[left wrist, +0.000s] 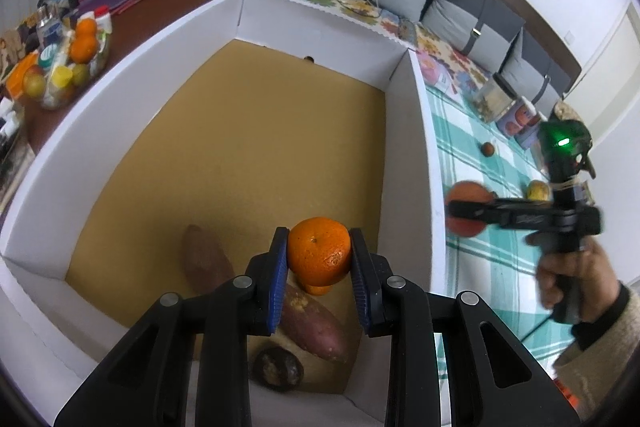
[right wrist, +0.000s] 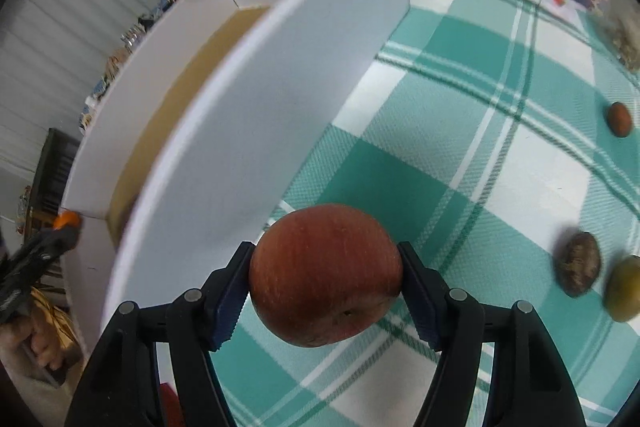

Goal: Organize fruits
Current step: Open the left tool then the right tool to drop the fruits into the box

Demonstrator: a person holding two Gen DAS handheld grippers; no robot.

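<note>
Left wrist view: the left gripper [left wrist: 319,259] clenches a round orange tangerine [left wrist: 319,251] above the white cardboard box [left wrist: 404,115], over two sweet potatoes [left wrist: 312,323]; releasing it comes next.

Right wrist view: the right gripper [right wrist: 325,283] grasps a red apple [right wrist: 325,273] above the green checked cloth [right wrist: 460,155], beside the box wall, which it must clear.

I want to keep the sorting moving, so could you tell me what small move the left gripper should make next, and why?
Probably lower the left gripper a little and open its jaws. It holds the orange already inside the white box, above the sweet potatoes, so a short descent should avoid a drop.
</note>
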